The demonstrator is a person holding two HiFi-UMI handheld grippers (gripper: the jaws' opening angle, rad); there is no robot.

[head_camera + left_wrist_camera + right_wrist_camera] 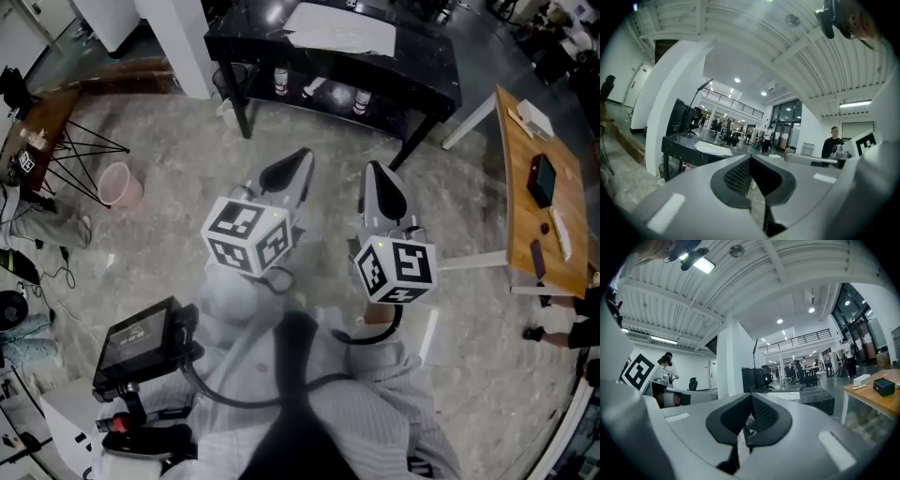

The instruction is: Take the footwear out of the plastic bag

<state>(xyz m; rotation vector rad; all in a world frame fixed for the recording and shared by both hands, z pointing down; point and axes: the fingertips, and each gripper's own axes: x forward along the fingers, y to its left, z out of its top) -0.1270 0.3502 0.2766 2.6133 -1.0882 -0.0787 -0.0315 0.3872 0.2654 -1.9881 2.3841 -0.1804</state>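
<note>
No footwear and no plastic bag shows clearly in any view. A pale flat sheet lies on the black table ahead; I cannot tell what it is. My left gripper and right gripper are held side by side in front of the body, pointing toward that table and well short of it. In the left gripper view the left gripper has its dark pads pressed together with nothing between them. The right gripper looks the same in its own view, shut and empty.
A wooden table with small dark items stands at the right. Left on the stone floor are a pink bucket and a black wire-legged stand. Bottles sit under the black table. Standing people are far off.
</note>
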